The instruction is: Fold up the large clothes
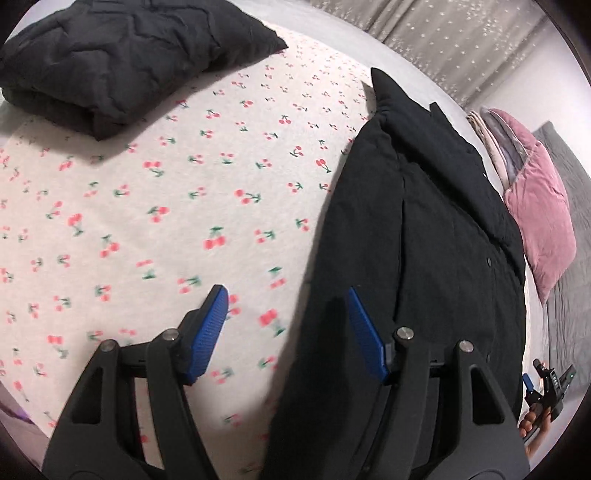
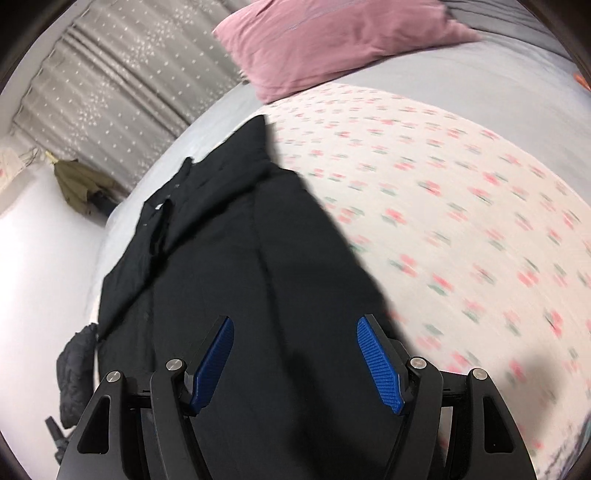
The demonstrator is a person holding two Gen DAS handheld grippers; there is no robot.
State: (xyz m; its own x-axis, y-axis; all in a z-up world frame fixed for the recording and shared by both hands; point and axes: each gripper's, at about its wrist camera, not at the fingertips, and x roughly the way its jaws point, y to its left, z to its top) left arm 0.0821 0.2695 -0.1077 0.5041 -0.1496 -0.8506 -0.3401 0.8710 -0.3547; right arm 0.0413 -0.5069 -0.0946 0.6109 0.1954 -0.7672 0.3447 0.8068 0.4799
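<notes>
Writing or brand marks cannot be read anywhere on the black coat [image 1: 424, 229]; the only details on its dark cloth are a few small round snaps down one edge and a small pale patch near its far end (seen in the right wrist view, too small to make out). The coat is large, matte and lightly padded, with long seams running its length, and it lies stretched out along the bed [image 1: 325, 22], tapering to a point at the far end. It rests partly on a white sheet printed with red cherries [image 1: 184, 192] and partly on the grey cover beyond it.

The left tool [image 1: 288, 328] hangs above the bed with its blue pads spread apart and nothing between them; the coat's near edge lies under its right finger, while the cherry sheet lies under its left finger. Ahead and to its left sits a folded dark quilted garment [image 1: 122, 55]. Beyond the coat, to its right, lies a pink pillow [image 1: 539, 206].

The right tool [image 2: 295, 354] hovers over the near end of the coat [image 2: 240, 258], its pads likewise spread and gripping nothing, the black cloth filling the gap below them. Ahead of it, past the coat's tip, is the pink pillow [image 2: 332, 40]. To its left, a grey curtain with pale dots [image 2: 122, 85] hangs behind the bed.
</notes>
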